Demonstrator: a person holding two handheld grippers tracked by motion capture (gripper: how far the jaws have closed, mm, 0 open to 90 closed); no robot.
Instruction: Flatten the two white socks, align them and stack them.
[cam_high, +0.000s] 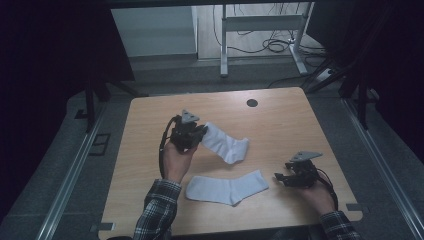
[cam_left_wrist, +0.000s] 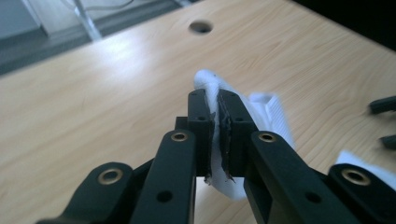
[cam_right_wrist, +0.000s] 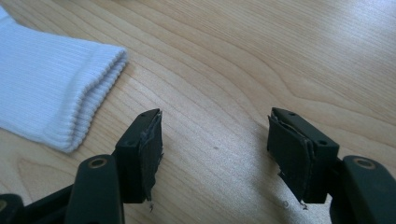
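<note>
Where the table's (cam_high: 150, 110) near edge meets the bottom of the high view, two forearms in plaid sleeves are seen coming in. A white sock (cam_high: 227, 187) is laid flat on the table just beyond that edge, between the two hands, its ribbed cuff turned toward the right gripper (cam_high: 281, 178). That gripper is held low over the wood, just beside the flat sock's cuff end and near the table's right edge. In the right gripper view its jaws are seen standing apart, with bare wood between them and nothing gripped; the ribbed cuff (cam_right_wrist: 70, 93) is seen off to one side of them, not touched.

Farther from the near edge, toward the table's middle, the left gripper (cam_high: 203, 131) is held up in the left hand (cam_high: 176, 157). Its jaws are closed on one end of a second white sock (cam_high: 227, 145), which is seen sloping down from the jaws toward the table beyond the flat sock. In the left gripper view the white fabric (cam_left_wrist: 217, 100) is shown pinched between the two pads.

Nearer the table's far edge, a round hole (cam_high: 252, 103) is cut in the wood, well apart from both socks.
</note>
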